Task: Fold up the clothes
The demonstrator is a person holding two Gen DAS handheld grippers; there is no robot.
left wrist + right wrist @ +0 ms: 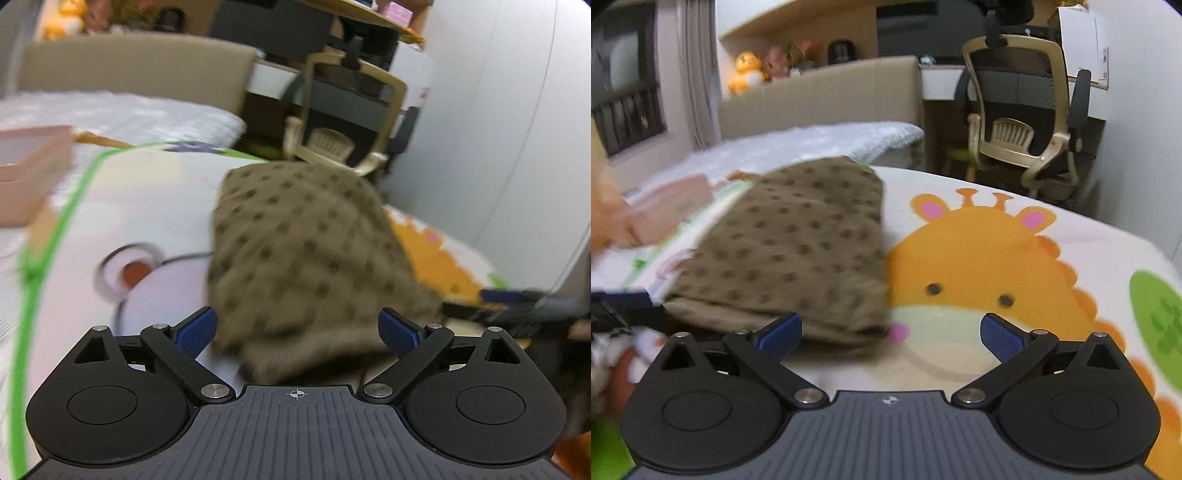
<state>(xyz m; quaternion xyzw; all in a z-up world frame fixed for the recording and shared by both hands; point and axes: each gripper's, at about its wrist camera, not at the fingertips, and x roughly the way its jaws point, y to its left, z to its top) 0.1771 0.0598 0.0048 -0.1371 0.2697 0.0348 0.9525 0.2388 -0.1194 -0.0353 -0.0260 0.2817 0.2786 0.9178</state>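
A folded brown garment with dark dots [306, 251] lies on a white cartoon-print sheet [147, 206]. It also shows in the right wrist view [798, 243], left of a printed orange giraffe [982, 266]. My left gripper [298, 332] is open and empty, its blue fingertips [195, 330] on either side of the garment's near edge, just above it. My right gripper [891, 332] is open and empty, near the garment's near right corner. Both views are blurred.
A pink box [29, 170] sits on the bed to the left, and shows in the right wrist view [665, 214]. A beige office chair [1019, 122] and a desk stand beyond the bed. The other gripper shows at the right edge [517, 306].
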